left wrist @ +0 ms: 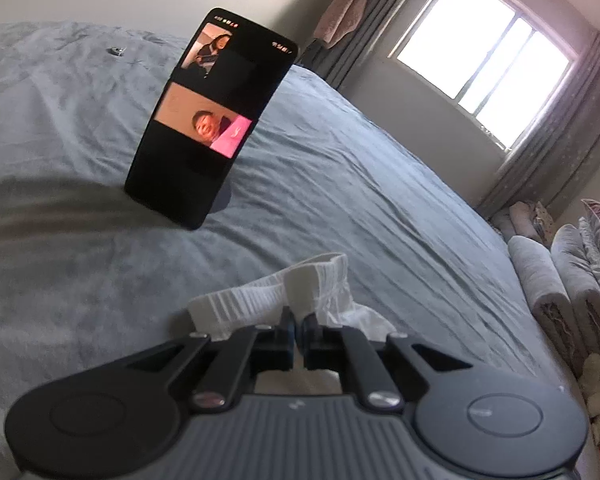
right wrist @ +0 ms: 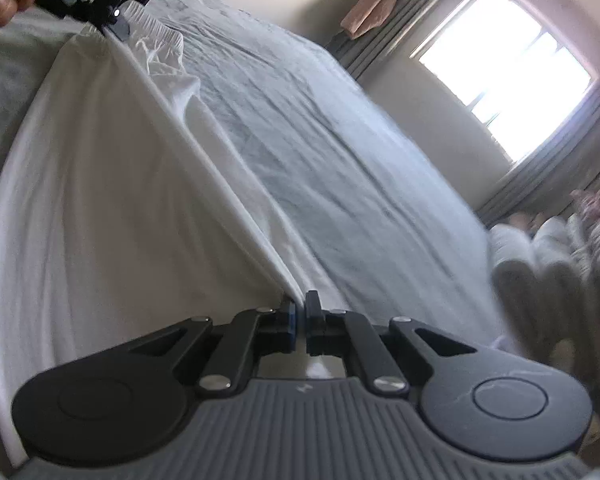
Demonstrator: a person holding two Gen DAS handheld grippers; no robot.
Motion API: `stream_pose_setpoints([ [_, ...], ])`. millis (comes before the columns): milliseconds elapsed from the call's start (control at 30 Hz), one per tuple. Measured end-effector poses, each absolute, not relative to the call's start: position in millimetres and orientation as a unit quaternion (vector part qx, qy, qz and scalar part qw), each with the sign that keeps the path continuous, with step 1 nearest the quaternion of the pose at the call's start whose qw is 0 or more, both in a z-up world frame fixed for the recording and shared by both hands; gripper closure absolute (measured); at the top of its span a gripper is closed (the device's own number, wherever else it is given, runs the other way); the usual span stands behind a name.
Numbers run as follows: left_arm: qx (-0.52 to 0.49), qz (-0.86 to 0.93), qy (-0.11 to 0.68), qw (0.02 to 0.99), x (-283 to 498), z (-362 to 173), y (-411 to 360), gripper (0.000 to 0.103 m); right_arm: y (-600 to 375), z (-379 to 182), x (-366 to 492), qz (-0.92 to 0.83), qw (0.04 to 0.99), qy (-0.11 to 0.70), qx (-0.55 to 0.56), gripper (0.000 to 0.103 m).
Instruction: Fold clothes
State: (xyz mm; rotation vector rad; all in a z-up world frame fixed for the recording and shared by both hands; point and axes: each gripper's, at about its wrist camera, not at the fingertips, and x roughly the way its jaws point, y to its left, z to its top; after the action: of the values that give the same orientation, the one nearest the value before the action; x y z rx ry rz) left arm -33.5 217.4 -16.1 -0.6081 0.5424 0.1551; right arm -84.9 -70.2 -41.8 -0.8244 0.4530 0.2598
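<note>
White cloth, a garment (right wrist: 100,184), is hanging stretched over the bed (left wrist: 340,184), the left tool (left wrist: 298,322) clenching its elastic end and the right tool (right wrist: 299,314) the other; folding seems midway.

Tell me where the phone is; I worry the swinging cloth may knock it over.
In the left wrist view the phone stands propped on the grey bed, upper left of centre, beyond the white garment that the left gripper pinches.
</note>
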Motion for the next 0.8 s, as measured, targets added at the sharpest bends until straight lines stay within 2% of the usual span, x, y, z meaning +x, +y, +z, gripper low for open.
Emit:
stream_pose_setpoints([
  [100, -0.298, 0.061, 0.261, 0.916, -33.8, -13.3, 218.2, 0.100, -72.6, -40.0, -93.4, 0.110, 0.874, 0.198, -0.429, 0.100],
  [367, -0.307, 0.056, 0.262, 0.913, -38.4, -12.3, 226.9, 0.100, -92.3, -46.2, -93.4, 0.076, 0.863, 0.215, -0.451, 0.100],
  [533, -0.328, 0.054, 0.276, 0.902, -38.8, -17.9, 234.8, 0.100, -106.4, -44.5, -88.0, 0.073, 0.872, 0.240, -0.420, 0.102],
  [800, -0.336, 0.024, 0.275, 0.901, -37.3, -12.9, 245.1, 0.100, -104.2, -16.4, -104.8, 0.066, 0.877, 0.189, -0.438, 0.102],
])
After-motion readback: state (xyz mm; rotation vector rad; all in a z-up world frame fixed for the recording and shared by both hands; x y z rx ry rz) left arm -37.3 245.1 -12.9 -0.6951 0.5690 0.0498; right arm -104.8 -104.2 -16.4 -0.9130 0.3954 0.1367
